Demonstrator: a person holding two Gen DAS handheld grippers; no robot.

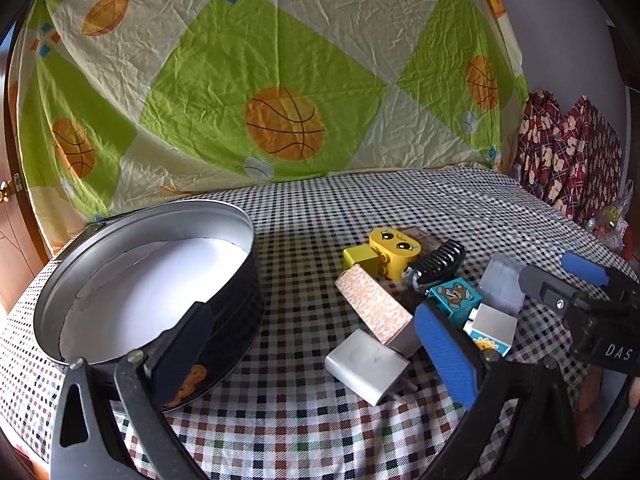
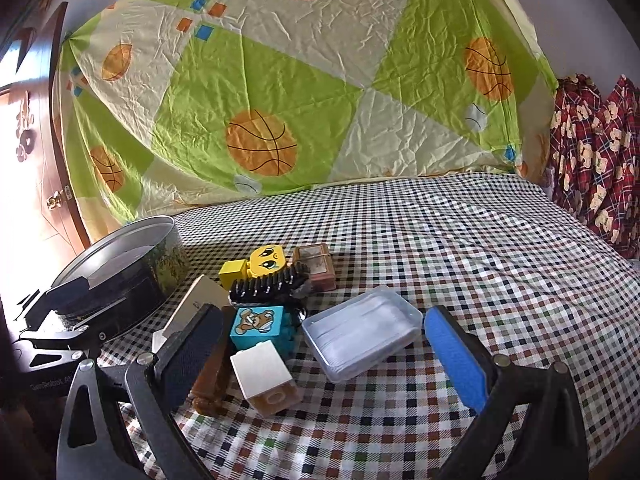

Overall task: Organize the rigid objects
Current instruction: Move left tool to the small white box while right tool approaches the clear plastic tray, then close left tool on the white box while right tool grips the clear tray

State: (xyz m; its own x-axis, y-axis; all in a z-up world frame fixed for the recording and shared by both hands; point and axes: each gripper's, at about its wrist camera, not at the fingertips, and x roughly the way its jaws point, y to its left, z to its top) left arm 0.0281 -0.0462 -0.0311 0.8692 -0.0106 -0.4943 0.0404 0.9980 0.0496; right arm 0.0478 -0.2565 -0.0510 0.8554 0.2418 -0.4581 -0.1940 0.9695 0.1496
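Note:
A round black tin (image 1: pixel 152 280) with a white inside stands at the left; it also shows in the right wrist view (image 2: pixel 124 276). A pile of small objects lies on the checked cloth: a yellow face block (image 1: pixel 394 248), a black comb (image 1: pixel 436 266), a teal bear block (image 1: pixel 454 300), a white block (image 2: pixel 262 376), a white charger (image 1: pixel 366 366), a speckled box (image 1: pixel 376 308), a clear plastic case (image 2: pixel 362 330). My left gripper (image 1: pixel 316 340) is open, its left finger over the tin's rim. My right gripper (image 2: pixel 320 348) is open around the white block and the case.
A green and cream basketball sheet (image 1: pixel 260 80) hangs behind the table. Red plaid fabric (image 2: pixel 596 160) lies at the far right. A wooden door (image 2: pixel 36 140) is at the left. Bare checked cloth (image 2: pixel 460 240) stretches to the right of the pile.

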